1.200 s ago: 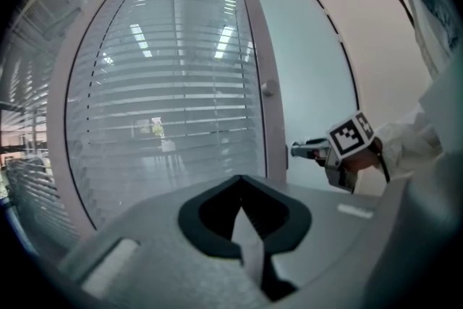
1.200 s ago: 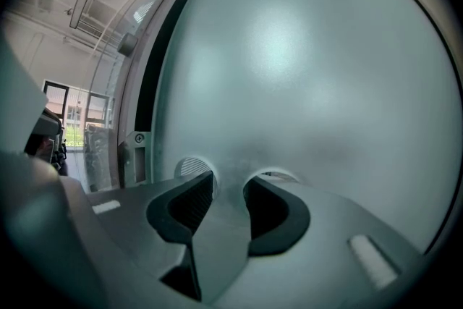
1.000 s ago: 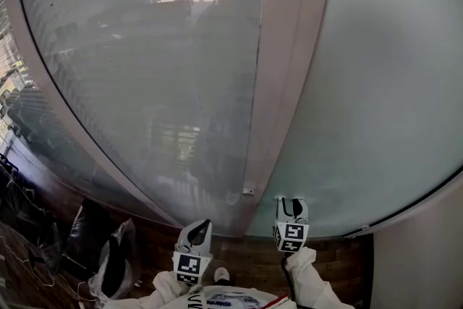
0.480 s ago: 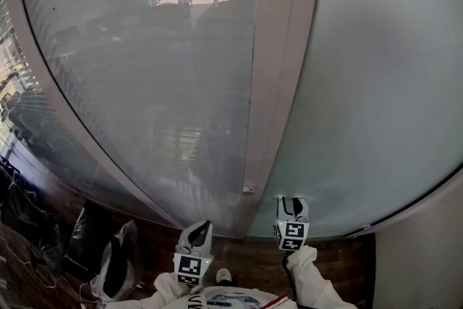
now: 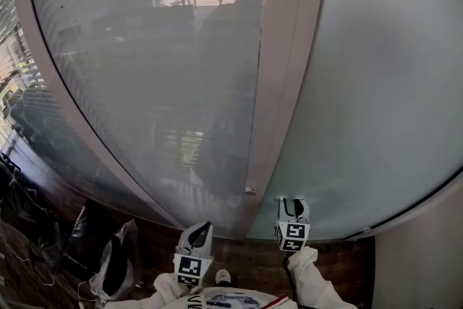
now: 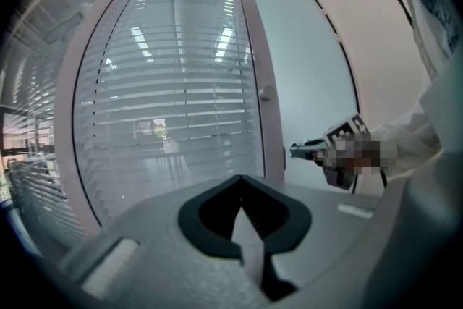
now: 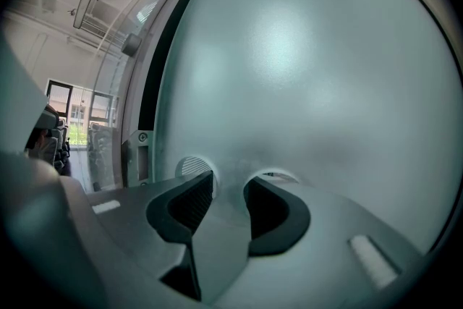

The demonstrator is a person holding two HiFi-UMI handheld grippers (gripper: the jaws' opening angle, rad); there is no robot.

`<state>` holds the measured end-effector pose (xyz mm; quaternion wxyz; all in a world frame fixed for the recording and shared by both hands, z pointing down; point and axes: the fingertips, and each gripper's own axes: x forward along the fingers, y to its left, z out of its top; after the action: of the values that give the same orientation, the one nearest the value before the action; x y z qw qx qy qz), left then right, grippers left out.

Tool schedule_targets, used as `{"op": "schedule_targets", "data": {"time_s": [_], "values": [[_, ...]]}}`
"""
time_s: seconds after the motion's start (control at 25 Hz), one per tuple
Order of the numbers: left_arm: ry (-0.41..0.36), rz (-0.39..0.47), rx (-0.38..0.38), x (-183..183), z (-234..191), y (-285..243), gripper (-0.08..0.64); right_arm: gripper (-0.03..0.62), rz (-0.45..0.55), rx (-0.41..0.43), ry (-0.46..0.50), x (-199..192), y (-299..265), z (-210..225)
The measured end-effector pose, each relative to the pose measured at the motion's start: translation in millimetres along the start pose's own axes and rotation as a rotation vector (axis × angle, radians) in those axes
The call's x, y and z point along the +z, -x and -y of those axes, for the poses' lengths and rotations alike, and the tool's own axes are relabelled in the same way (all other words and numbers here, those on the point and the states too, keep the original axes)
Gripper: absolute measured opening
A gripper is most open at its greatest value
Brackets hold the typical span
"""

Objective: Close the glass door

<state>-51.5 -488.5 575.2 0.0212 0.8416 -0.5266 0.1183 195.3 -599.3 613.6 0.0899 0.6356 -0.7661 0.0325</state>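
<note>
The frosted glass door (image 5: 376,83) fills the right of the head view, and its pale frame post (image 5: 278,83) runs down the middle. My right gripper (image 5: 292,205) is open, its fingertips at the bottom of the frosted pane, close to the post. In the right gripper view the pads (image 7: 189,205) sit against the glass (image 7: 304,69) and are mirrored in it; nothing lies between them. A metal latch plate (image 7: 142,155) shows on the door's edge at the left. My left gripper (image 5: 200,229) hangs shut and empty, short of the blind-covered glass wall (image 6: 166,98).
Dark bags or chairs (image 5: 101,257) lie on the wooden floor (image 5: 249,257) at the lower left. A white wall (image 5: 423,257) stands at the right. A small fitting (image 5: 250,189) sits low on the frame. The person's shoe (image 5: 222,275) is below the grippers.
The head view has shifted a little; both grippers stay where they were, the right one still at the frosted pane.
</note>
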Motion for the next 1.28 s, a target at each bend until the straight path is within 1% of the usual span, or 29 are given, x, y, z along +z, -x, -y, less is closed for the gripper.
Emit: {"op": "schedule_targets", "data": {"time_s": [0.8, 0.96, 1.04, 1.12, 1.16, 1.24, 1.28], "values": [[-0.001, -0.009, 0.003, -3, 2, -2, 0.003, 0.137, 0.006, 0.005, 0.004, 1, -2, 0], [0.003, -0.010, 0.006, -2, 4, 0, 0.003, 0.144, -0.032, 0.034, -0.001, 0, 0, 0], [0.005, -0.010, 0.008, -2, 7, 1, 0.003, 0.161, -0.063, 0.045, 0.024, -1, 7, -1], [0.006, -0.012, 0.008, -3, 11, 3, 0.003, 0.164, -0.088, 0.049, 0.063, -3, 20, -2], [0.007, -0.014, 0.009, -4, 13, 4, 0.003, 0.151, -0.099, 0.053, 0.074, -4, 27, -2], [0.007, -0.018, 0.011, -5, 18, 5, 0.003, 0.076, -0.118, 0.070, 0.071, -9, 43, -4], [0.006, -0.019, 0.010, -6, 21, 6, 0.002, 0.026, -0.122, 0.077, 0.065, -13, 51, -3]]}}
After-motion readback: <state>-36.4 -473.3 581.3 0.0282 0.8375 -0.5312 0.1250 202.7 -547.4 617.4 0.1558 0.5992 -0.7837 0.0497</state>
